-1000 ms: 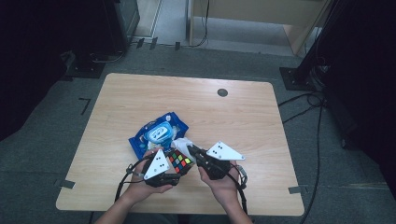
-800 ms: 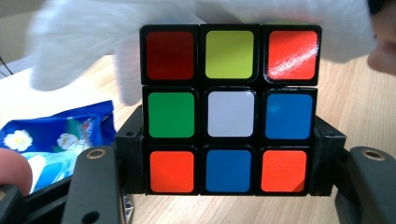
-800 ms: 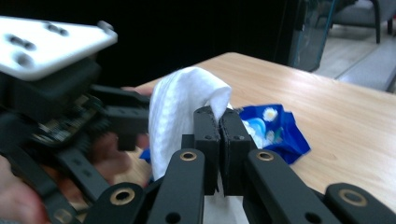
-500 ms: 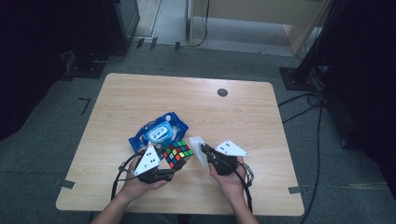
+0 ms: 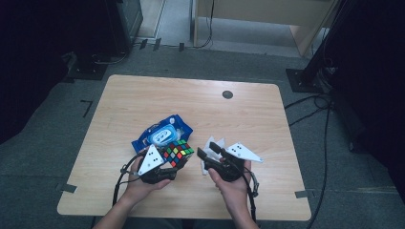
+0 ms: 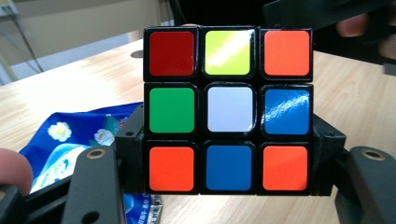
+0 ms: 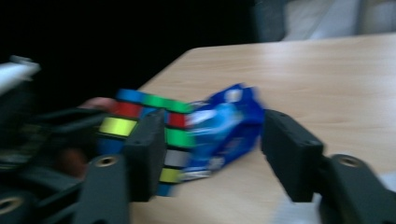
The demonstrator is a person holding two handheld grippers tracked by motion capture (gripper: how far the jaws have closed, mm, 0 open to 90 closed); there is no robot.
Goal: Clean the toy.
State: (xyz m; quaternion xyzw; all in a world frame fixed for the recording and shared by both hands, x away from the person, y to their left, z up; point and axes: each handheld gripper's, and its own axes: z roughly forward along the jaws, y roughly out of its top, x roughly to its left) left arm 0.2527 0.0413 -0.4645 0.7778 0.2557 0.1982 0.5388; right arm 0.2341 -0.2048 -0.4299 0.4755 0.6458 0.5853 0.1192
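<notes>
Your left gripper point(image 5: 177, 160) clamped the multicoloured plastic puzzle cube point(image 6: 228, 110) beside the blue wipes packet point(image 5: 162, 133); your right gripper point(image 5: 204, 151), jaws just opening, held nothing.

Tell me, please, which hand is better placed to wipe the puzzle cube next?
Probably the right: its open gripper hovers over the crumpled white tissue, while the left gripper is clamped on the multicoloured plastic puzzle cube.
</notes>
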